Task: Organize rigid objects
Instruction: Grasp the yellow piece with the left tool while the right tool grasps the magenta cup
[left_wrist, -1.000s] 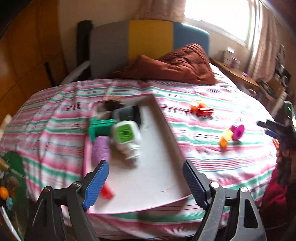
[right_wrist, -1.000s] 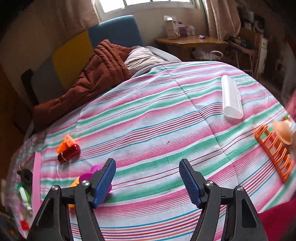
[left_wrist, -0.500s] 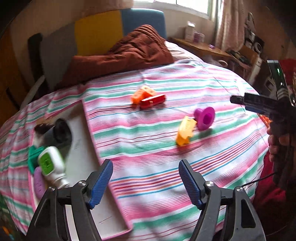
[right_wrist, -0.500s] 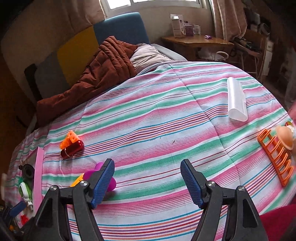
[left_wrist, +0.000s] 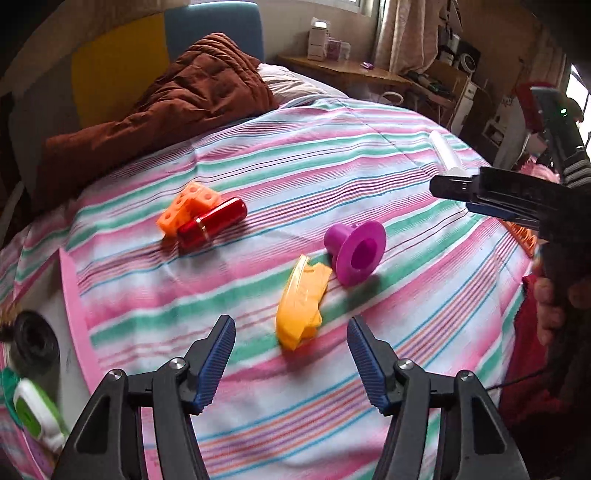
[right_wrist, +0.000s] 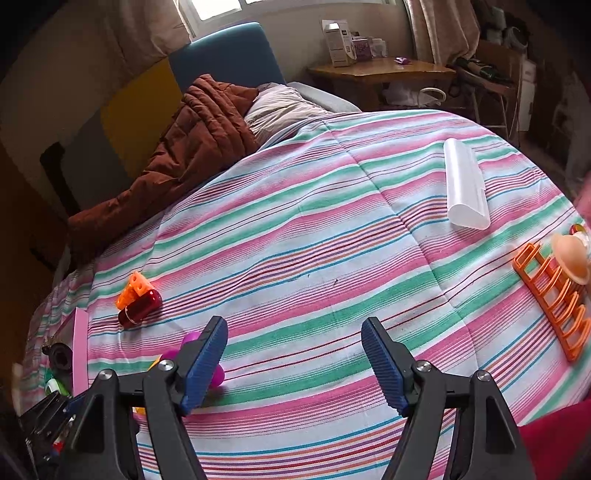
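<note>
My left gripper (left_wrist: 291, 360) is open and empty, just short of a yellow plastic piece (left_wrist: 301, 301) on the striped bedspread. A purple flanged spool (left_wrist: 355, 251) lies right behind it. An orange block (left_wrist: 188, 206) and a red cylinder (left_wrist: 212, 223) lie further back left. The pink-rimmed white tray (left_wrist: 75, 306) at the left holds a black cylinder (left_wrist: 35, 343) and a green-and-white item (left_wrist: 31, 415). My right gripper (right_wrist: 293, 360) is open and empty above bare bedspread; the spool (right_wrist: 216, 373) shows behind its left finger. It also shows side-on in the left wrist view (left_wrist: 491, 201).
A white translucent tube (right_wrist: 465, 186), an orange rack (right_wrist: 550, 295) and a peach-coloured round item (right_wrist: 572, 258) lie at the right of the bed. A brown quilt (right_wrist: 195, 147) and pillow lie at the head. A wooden side table (right_wrist: 380, 70) stands beyond.
My left gripper has swung right, from over the tray to the yellow piece and purple spool. My right gripper has barely moved. Both stay open.
</note>
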